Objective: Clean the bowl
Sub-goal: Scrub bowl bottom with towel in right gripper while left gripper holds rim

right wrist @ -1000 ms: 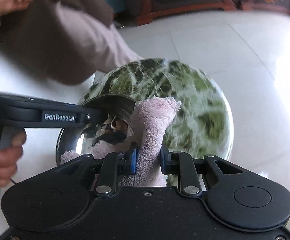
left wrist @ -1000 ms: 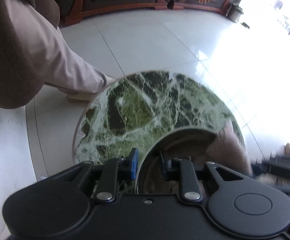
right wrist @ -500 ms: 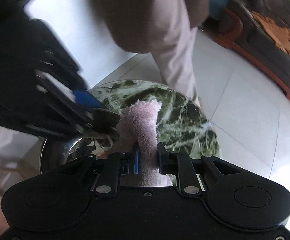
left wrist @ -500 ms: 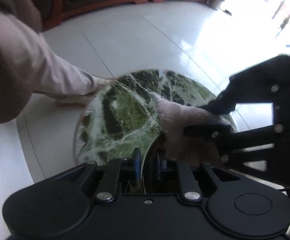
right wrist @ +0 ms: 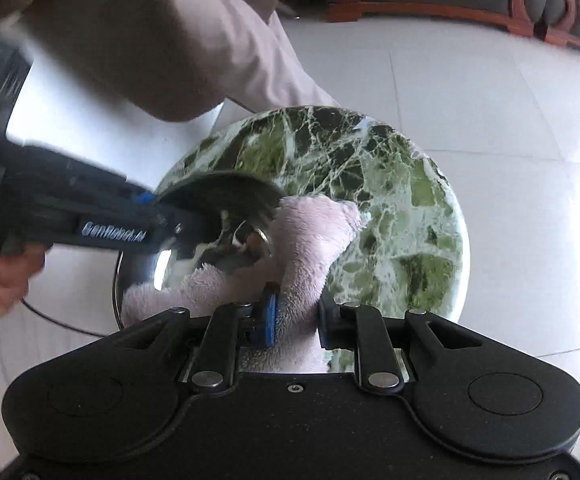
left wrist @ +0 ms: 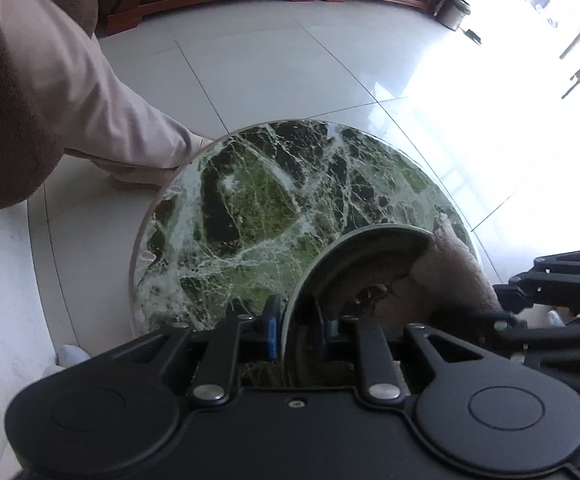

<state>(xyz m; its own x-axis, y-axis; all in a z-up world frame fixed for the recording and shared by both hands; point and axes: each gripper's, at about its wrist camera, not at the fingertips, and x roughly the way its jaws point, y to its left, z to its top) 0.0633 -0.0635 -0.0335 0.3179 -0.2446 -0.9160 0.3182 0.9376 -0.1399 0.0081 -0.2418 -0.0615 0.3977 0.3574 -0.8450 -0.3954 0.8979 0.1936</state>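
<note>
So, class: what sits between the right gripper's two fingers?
The pink cloth, pinched in the right gripper and reaching up against the bowl; the right wrist view shows it.

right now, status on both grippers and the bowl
Left gripper shut on bowl rim, bowl tilted over marble table. Right gripper shut on pink cloth, cloth against bowl. Nothing in the way.
</note>
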